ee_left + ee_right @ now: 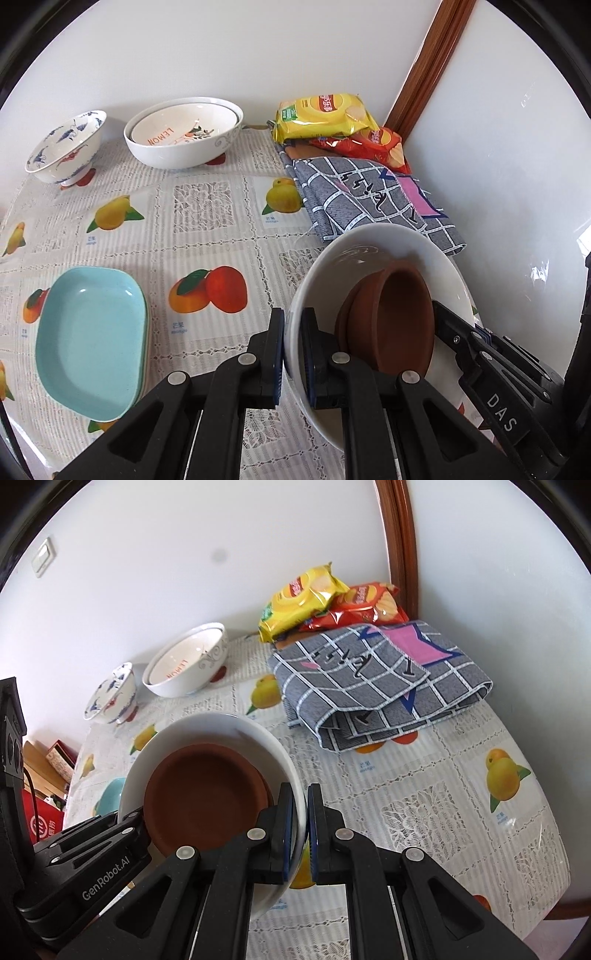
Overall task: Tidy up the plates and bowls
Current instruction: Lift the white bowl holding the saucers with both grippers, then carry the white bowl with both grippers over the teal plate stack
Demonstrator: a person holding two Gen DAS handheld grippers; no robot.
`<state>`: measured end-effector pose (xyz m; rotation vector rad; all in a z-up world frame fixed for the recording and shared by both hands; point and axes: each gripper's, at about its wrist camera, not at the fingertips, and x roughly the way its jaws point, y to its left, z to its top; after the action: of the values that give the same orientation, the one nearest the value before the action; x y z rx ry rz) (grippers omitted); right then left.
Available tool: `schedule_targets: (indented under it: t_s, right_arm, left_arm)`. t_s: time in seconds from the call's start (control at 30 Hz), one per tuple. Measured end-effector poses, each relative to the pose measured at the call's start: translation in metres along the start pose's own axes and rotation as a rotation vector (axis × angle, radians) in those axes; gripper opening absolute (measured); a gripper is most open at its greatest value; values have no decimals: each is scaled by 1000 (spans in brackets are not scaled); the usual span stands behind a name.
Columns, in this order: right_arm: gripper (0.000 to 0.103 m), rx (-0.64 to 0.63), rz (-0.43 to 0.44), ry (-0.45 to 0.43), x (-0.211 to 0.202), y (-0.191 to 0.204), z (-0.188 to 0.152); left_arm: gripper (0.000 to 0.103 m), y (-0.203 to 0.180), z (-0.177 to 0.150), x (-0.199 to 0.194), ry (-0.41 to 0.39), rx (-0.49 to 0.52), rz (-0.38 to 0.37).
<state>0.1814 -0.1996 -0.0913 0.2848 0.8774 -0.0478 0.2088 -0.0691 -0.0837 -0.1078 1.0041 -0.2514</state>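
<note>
A large white bowl (369, 251) (207, 731) hangs above the table with brown saucers (391, 321) (203, 794) stacked inside it. My left gripper (292, 332) is shut on the bowl's left rim, and my right gripper (301, 812) is shut on its right rim. Each gripper shows at the far side of the bowl in the other's view. On the table lie stacked light-blue rectangular dishes (88, 343) at the left, a blue-patterned bowl (66, 147) (110, 698), and a white bowl holding a "LEMON" bowl (184, 133) (184, 664) at the back.
A folded grey checked cloth (369, 199) (376, 686) lies at the back right, with a yellow snack bag (321, 114) (299, 598) and a red one (373, 144) (362, 605) behind it against the wall. A fruit-print tablecloth (207, 221) (443, 812) covers the table. Boxes (44, 768) stand past the left edge.
</note>
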Motion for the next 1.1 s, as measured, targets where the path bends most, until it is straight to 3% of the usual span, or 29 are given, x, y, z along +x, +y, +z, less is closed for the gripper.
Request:
schedule_targets:
  t_s: [1.1]
  right_arm:
    - [8,-36,37,-43,-15,63,4]
  left_arm:
    - [9,56,9,-41,-73,-53,6]
